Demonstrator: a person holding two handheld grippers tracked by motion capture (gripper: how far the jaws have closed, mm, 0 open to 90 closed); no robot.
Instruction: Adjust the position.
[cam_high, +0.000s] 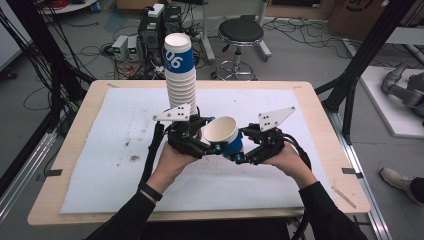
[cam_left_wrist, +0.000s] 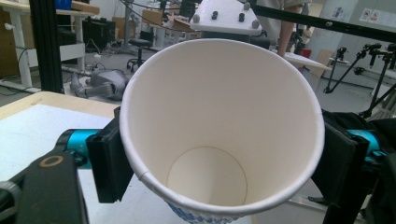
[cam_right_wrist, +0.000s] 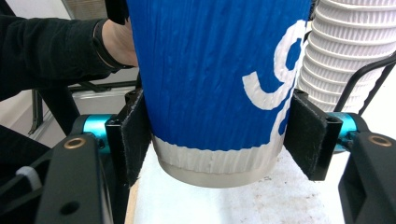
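Observation:
A single blue-and-white paper cup (cam_high: 221, 131) hangs tilted above the table's middle, held between both grippers. My right gripper (cam_high: 241, 148) is shut on its lower body; in the right gripper view (cam_right_wrist: 217, 140) the pads (cam_right_wrist: 135, 140) press the blue wall just above the white base of the cup (cam_right_wrist: 210, 70). My left gripper (cam_high: 214, 141) sits around the cup near the rim. In the left gripper view (cam_left_wrist: 224, 158) I look into the open cup (cam_left_wrist: 219, 116), and the pads (cam_left_wrist: 109, 158) lie against both of its sides. A tall stack of cups (cam_high: 180, 75) (cam_right_wrist: 345, 56) stands just behind.
A white mat (cam_high: 115, 150) covers the wooden table (cam_high: 75, 210). Behind the far edge are a black stool (cam_high: 241, 32) and electronics boxes (cam_high: 127, 47) with cables on the floor. Black frame posts (cam_high: 365, 55) rise at both sides.

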